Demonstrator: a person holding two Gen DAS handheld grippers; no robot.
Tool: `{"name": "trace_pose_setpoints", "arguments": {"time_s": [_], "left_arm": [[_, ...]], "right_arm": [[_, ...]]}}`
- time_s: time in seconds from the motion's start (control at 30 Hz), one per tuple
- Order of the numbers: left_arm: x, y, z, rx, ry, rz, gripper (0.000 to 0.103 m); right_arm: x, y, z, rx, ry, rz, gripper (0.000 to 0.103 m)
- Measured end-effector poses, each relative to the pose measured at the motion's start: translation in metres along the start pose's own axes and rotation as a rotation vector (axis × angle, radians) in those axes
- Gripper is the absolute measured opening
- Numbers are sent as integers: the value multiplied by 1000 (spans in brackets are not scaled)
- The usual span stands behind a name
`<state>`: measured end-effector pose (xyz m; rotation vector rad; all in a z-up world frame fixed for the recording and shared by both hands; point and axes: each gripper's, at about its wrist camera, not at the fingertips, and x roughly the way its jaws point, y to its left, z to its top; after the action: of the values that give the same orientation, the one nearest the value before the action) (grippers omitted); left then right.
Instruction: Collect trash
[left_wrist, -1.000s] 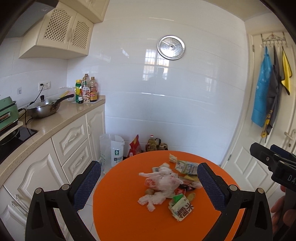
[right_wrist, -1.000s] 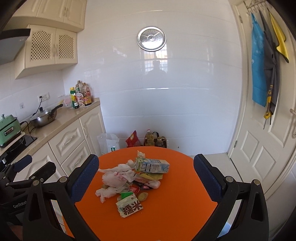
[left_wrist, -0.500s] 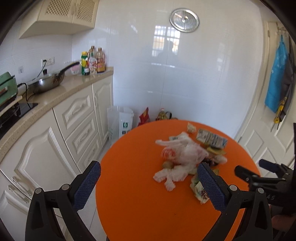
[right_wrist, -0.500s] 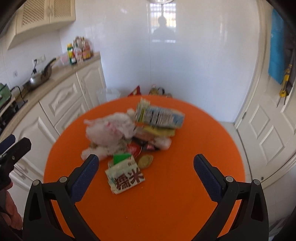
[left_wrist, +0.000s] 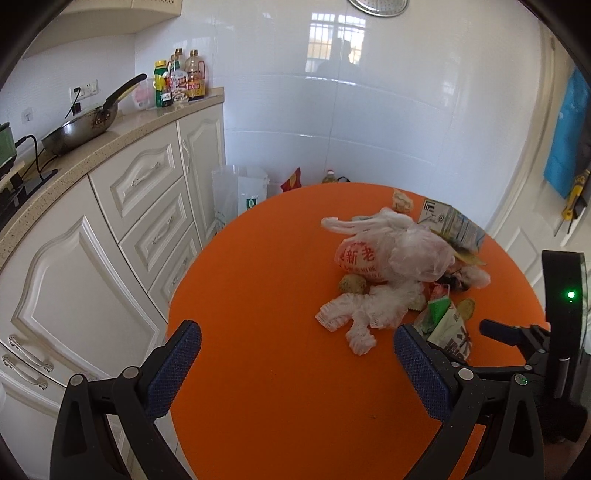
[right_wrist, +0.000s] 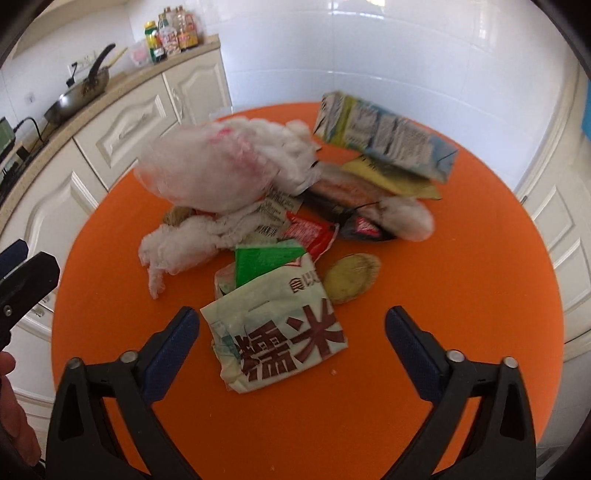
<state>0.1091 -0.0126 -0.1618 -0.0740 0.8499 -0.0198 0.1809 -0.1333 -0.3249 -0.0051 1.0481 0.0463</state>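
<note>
Two claws: both hang over the orange table (right_wrist: 480, 295), jaws apart and gripping nothing.
Change: against a second ago both wrist views have tipped down; wall and cupboards slid to the upper edge and the trash pile (right_wrist: 280, 206) fills the frame.
Right gripper (right_wrist: 291, 332): its jaws have just been closing a little, yet stand wide; no pad touches anything.
Rice packet (right_wrist: 280, 336): lower centre of the right wrist view, between the two blue pads, nearest piece of the pile.
Left gripper (left_wrist: 295, 354): spread wide over bare table at lower centre of its view, the pile off to the upper right.
Rest of pile: white plastic bag (left_wrist: 402, 251), milk carton (right_wrist: 384, 136), wrappers, mid-frame beyond the packet.
Meaning: approach looks nearly done; the packet seems the first pick.
Bin: a white bag (left_wrist: 240, 192) stands on the floor past the table's far edge, perhaps for the trash.
</note>
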Motion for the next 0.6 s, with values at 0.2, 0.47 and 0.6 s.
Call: {"name": "trace_pose_setpoints", "arguments": {"time_s": [0.2,0.47,0.6], "left_arm": [[36,-15,13,26,33,-11,102],[96,-38,27,88,86,-45,102],[134,-52,33,113,114,-52,102]], "right_arm": [[8,8,-7,-64,-17,-3,76],[-7,-29,-15,16,-22,34,74],[-16,-42,-12,46,-31,24,73]]}}
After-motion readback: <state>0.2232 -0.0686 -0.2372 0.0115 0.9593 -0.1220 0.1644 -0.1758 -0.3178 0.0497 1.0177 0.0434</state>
